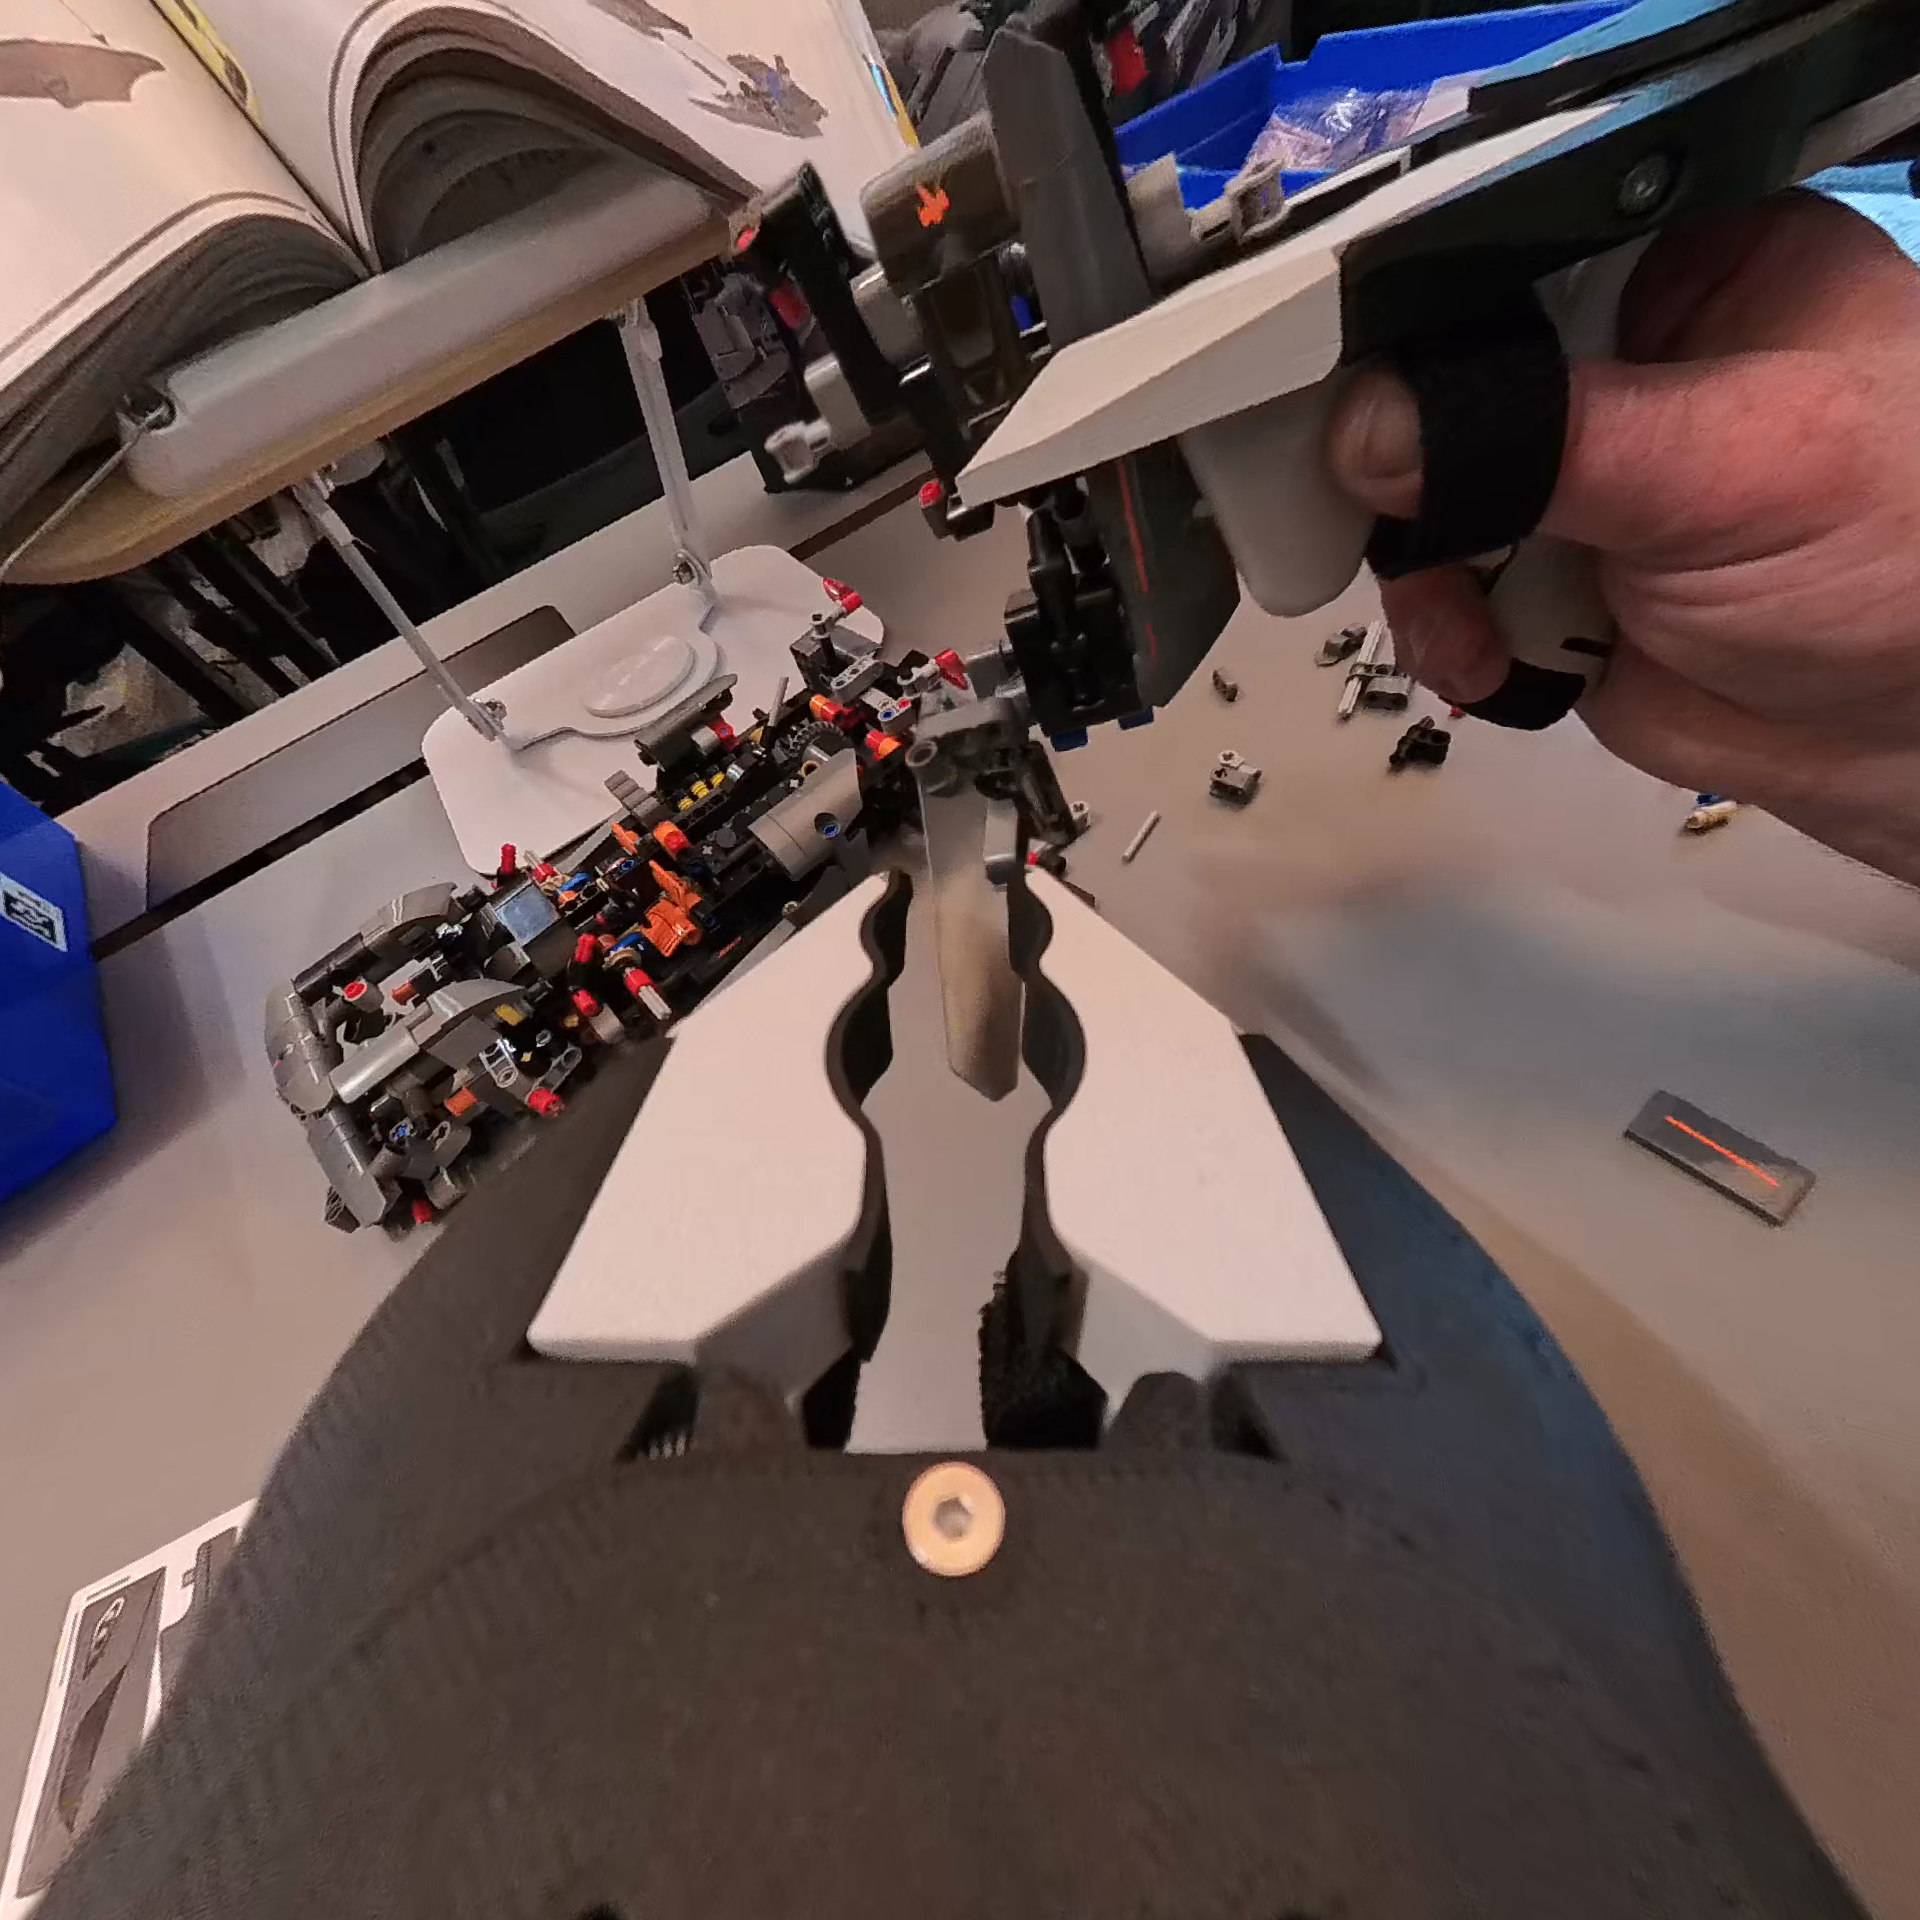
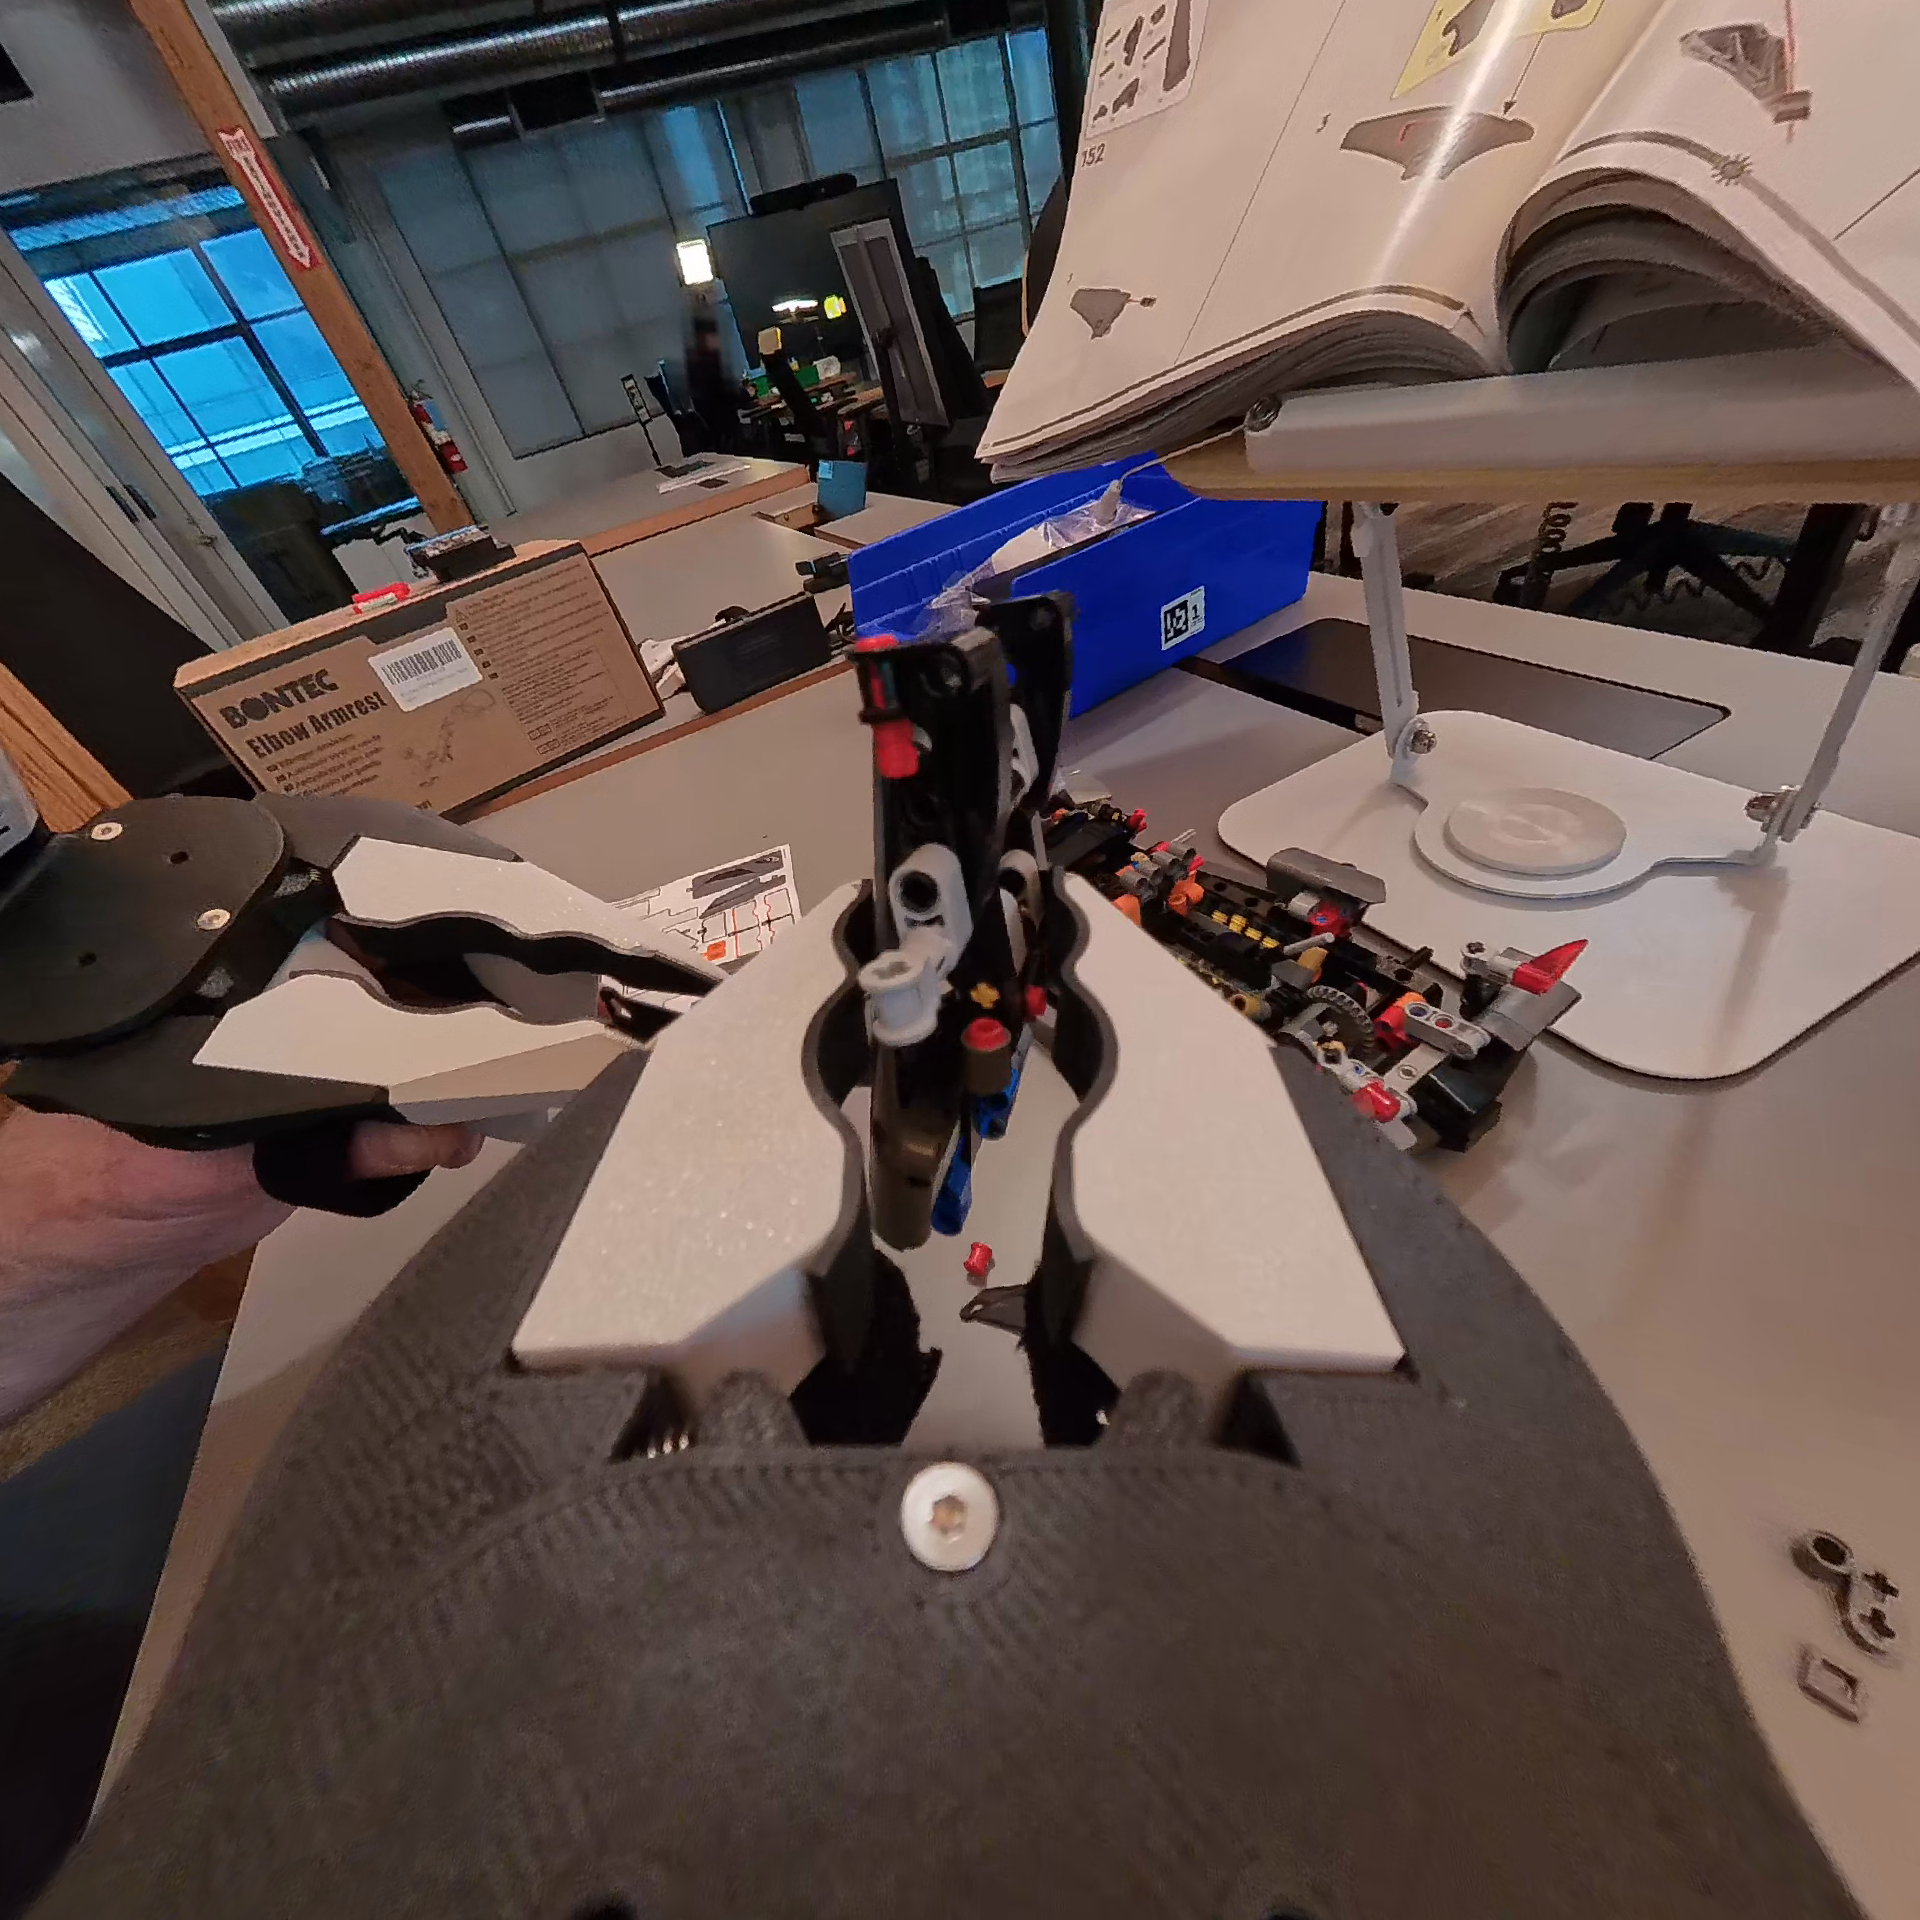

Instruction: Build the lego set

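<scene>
My left gripper (image 1: 961,894) is shut on a flat grey panel (image 1: 971,987) that sticks out of a black and dark grey sub-assembly (image 1: 1081,644). My right gripper (image 2: 966,894) is shut on that sub-assembly (image 2: 935,914) and holds it upright above the table. One of the right gripper's white fingers (image 1: 1143,395) and the hand holding it show at the upper right of the left wrist view. The left gripper (image 2: 665,1008) reaches in from the left in the right wrist view. The long lego chassis (image 1: 623,914) lies on the table (image 2: 1299,966) just beyond both grippers.
An open instruction book (image 2: 1455,208) rests on a white stand (image 2: 1507,831) behind the chassis. Blue bins (image 1: 42,987) (image 2: 1091,582), a cardboard box (image 2: 416,686), a sticker sheet (image 2: 727,904), loose pieces (image 1: 1236,774) (image 2: 1849,1600) and a dark tile with a red stripe (image 1: 1720,1153) lie around. Some 8 cm of space lies between my two pairs of fingers.
</scene>
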